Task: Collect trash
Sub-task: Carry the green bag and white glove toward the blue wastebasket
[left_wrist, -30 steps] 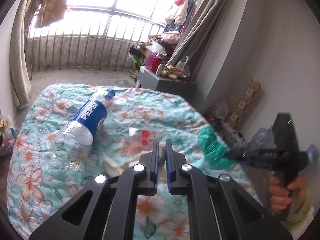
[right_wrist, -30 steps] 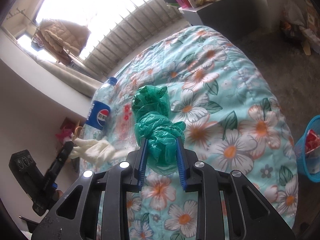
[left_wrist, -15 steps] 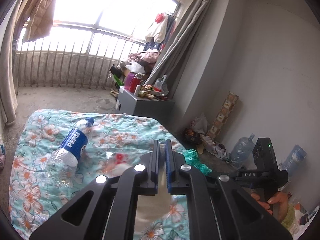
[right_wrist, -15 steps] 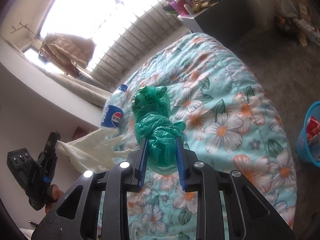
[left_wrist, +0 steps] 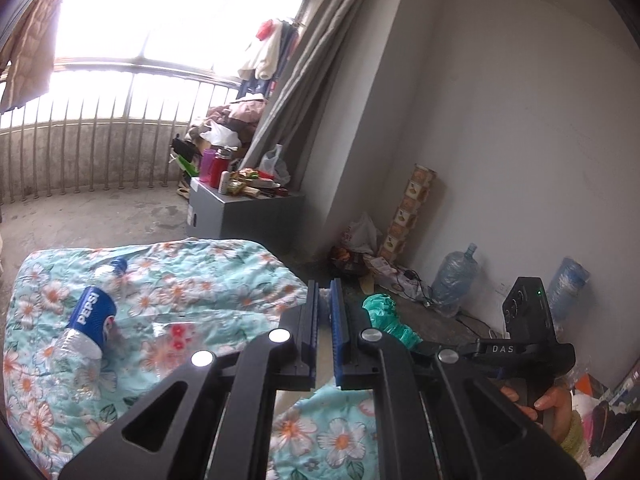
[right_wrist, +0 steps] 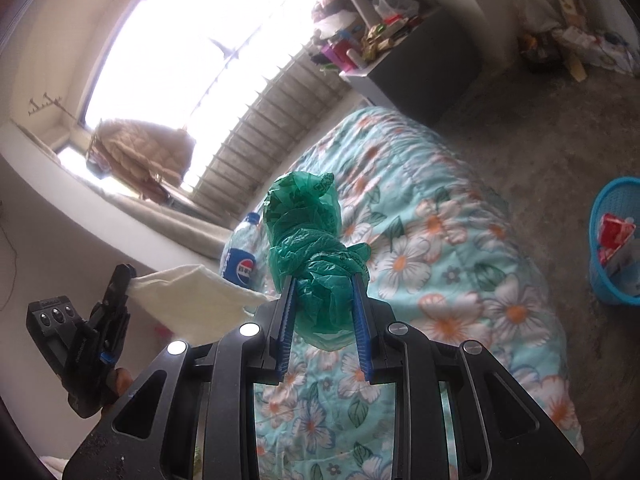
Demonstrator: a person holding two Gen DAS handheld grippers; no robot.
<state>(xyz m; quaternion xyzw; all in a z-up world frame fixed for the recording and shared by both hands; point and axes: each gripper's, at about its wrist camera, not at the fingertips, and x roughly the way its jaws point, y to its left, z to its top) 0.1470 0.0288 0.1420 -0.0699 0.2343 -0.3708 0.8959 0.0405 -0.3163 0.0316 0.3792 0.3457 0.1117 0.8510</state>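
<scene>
A crumpled green plastic bag is clamped in my right gripper, which is shut on it and held above the floral bed quilt. My left gripper is shut on the corner of a white cloth that hangs in the air off the bed's left side. In the left wrist view its jaws stand almost together and the cloth is mostly hidden under them. A Pepsi bottle and a clear wrapper with red print lie on the quilt.
A blue basket holding a red wrapper stands on the floor to the right of the bed. Beyond the bed stands a grey cabinet covered in clutter. Water jugs and bags sit along the wall. A hand holds the right gripper.
Both grippers have risen and drawn back from the bed. The white cloth has come up off the quilt in the left gripper. The green bag stays in the right gripper.
</scene>
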